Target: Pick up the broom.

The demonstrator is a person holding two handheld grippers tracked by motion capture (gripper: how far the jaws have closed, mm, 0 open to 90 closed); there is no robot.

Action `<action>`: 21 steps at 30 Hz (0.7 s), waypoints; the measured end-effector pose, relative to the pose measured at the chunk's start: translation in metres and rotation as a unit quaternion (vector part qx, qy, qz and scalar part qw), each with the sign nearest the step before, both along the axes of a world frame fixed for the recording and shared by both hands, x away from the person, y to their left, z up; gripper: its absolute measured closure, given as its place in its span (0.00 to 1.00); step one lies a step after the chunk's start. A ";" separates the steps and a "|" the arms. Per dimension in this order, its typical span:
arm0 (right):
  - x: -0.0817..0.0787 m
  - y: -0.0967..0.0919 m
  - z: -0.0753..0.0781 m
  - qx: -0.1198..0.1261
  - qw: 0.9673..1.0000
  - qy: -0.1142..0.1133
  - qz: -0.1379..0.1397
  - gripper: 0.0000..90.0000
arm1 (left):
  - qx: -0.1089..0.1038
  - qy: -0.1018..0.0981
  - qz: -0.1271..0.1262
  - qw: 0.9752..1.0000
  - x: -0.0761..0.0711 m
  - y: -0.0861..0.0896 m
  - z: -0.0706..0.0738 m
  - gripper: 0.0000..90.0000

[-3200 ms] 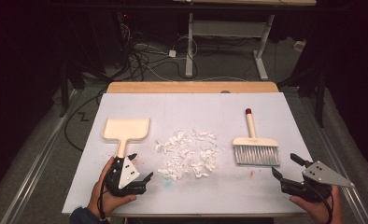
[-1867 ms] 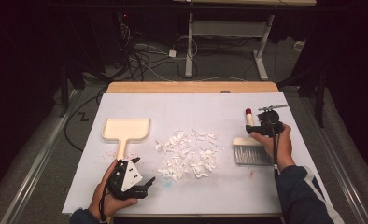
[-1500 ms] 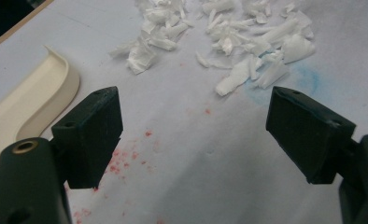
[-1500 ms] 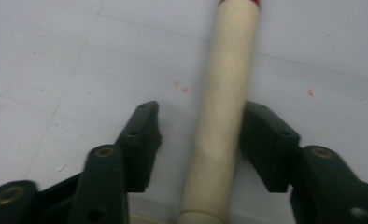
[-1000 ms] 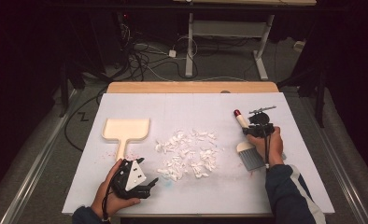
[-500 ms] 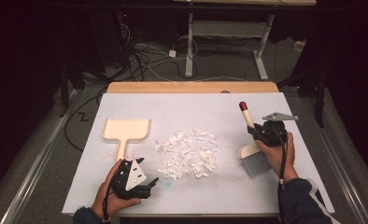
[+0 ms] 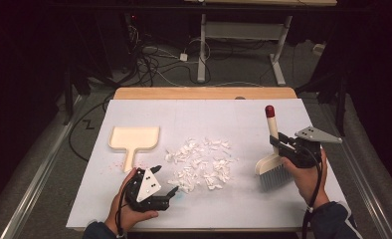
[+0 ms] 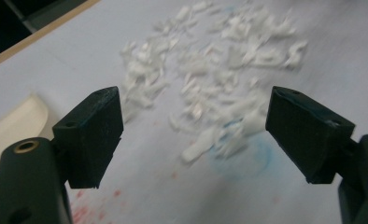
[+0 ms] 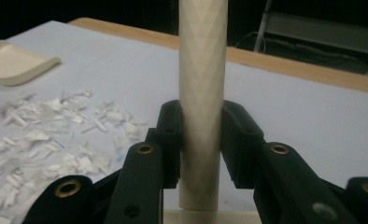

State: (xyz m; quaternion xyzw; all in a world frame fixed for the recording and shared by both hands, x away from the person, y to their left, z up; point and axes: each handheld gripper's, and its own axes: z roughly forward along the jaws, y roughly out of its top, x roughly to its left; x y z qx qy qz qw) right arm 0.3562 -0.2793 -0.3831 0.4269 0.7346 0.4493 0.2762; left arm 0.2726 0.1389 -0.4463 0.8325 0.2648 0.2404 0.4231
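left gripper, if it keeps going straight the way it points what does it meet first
Most likely the pile of white scraps: the open left gripper points across bare table straight at it, with nothing between. How far off the pile lies is hard to judge.

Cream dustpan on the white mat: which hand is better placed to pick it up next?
Left. The left gripper is open and empty just below the cream dustpan's handle; the right gripper is shut on the cream red-tipped brush across the white scraps.

Room was dark, floor grey. A white-framed desk (image 7: pixel 244 30) stood behind the table (image 7: pixel 204 93). Cables (image 7: pixel 154 59) lay tangled beneath.
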 end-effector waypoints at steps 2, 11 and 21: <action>-0.006 0.005 0.005 0.004 1.000 -0.005 0.006 0.79 | -0.019 0.002 -0.021 1.000 -0.002 -0.013 0.007 0.20; -0.037 0.043 0.015 -0.013 0.999 -0.029 0.042 0.79 | -0.083 0.035 -0.120 0.989 0.000 -0.110 0.029 0.21; -0.052 0.062 0.012 -0.019 0.997 -0.038 0.068 0.79 | -0.124 0.105 -0.119 0.979 0.030 -0.164 0.005 0.40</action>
